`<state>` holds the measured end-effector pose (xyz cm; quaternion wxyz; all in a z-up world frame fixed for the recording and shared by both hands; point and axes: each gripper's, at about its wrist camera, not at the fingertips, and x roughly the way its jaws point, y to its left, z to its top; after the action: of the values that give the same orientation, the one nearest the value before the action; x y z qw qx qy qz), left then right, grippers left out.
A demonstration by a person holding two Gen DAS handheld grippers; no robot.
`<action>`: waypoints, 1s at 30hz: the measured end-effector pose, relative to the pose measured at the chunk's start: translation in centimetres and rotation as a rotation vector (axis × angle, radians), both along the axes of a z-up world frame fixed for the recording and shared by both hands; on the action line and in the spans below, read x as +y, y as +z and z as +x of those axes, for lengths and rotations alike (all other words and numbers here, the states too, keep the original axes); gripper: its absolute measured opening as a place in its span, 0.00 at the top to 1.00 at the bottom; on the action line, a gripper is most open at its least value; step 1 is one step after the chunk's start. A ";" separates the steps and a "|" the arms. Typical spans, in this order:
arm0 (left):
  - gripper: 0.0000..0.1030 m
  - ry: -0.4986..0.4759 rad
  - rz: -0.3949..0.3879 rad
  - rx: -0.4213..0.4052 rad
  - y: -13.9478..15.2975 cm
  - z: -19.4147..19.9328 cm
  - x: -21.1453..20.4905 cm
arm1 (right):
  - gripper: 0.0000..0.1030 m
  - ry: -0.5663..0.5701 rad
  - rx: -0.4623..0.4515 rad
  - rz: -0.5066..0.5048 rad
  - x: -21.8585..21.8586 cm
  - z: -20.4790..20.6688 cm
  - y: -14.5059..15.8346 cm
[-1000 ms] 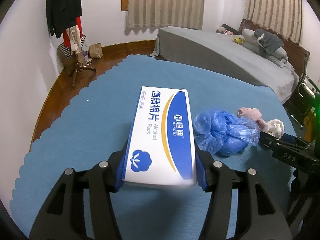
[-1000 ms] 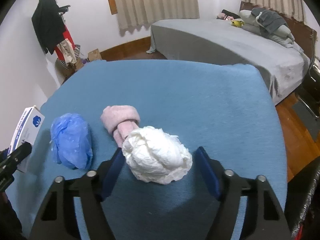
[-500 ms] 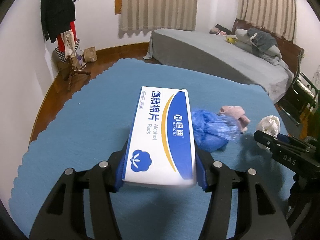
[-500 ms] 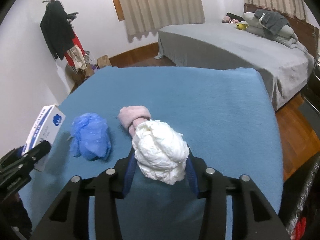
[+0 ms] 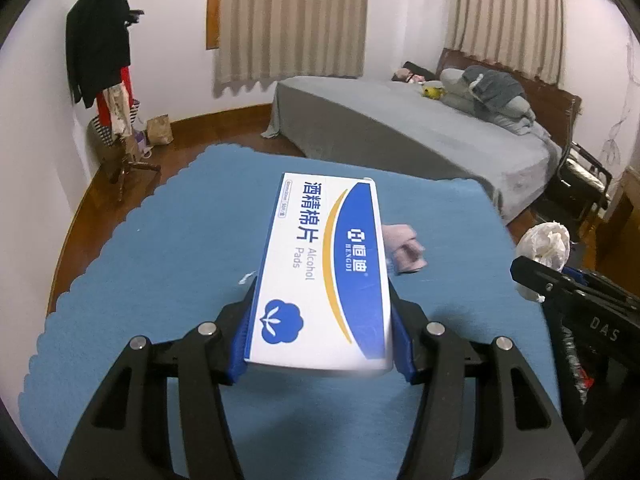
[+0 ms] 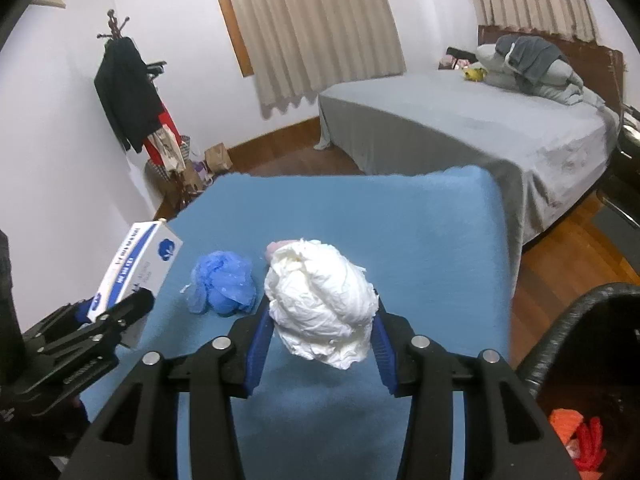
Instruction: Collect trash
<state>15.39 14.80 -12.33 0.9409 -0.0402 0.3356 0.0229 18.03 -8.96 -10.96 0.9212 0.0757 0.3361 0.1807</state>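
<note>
My left gripper [image 5: 320,340] is shut on a white and blue alcohol pads box [image 5: 324,268], held above the blue table [image 5: 160,280]. The box also shows at the left of the right wrist view [image 6: 136,264]. My right gripper [image 6: 320,344] is shut on a crumpled white paper wad [image 6: 320,304], lifted off the table; the wad also shows in the left wrist view [image 5: 546,242]. A crumpled blue plastic bag [image 6: 224,282] lies on the table left of the wad. A pink rolled cloth [image 5: 404,250] lies behind the box; only its edge [image 6: 276,246] peeks out behind the wad.
A black bin [image 6: 580,380] holding red-orange items stands at the lower right beside the table. A grey bed [image 5: 420,136] lies beyond the table, a coat rack [image 5: 108,80] by the left wall, and a black chair [image 5: 580,184] at the right.
My right gripper has closed on the white wad and lifted it up and toward the right. My left gripper has risen with the box still in it.
</note>
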 end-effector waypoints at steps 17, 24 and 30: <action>0.47 -0.111 -0.002 -0.061 3.3 -3.7 -6.0 | 0.56 -0.050 -0.111 0.030 -5.9 -6.5 5.1; 0.47 -0.156 0.004 -0.085 4.8 -5.1 -8.2 | 0.56 -0.076 -0.146 0.023 -8.0 -8.7 6.4; 0.47 -0.211 0.008 -0.098 5.6 -5.9 -10.6 | 0.56 -0.107 -0.170 0.012 -9.9 -10.5 7.3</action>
<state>9.47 4.23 -6.72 0.9534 -0.0019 0.2917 -0.0772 7.52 -18.89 -3.61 0.9542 0.0835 0.2513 0.1390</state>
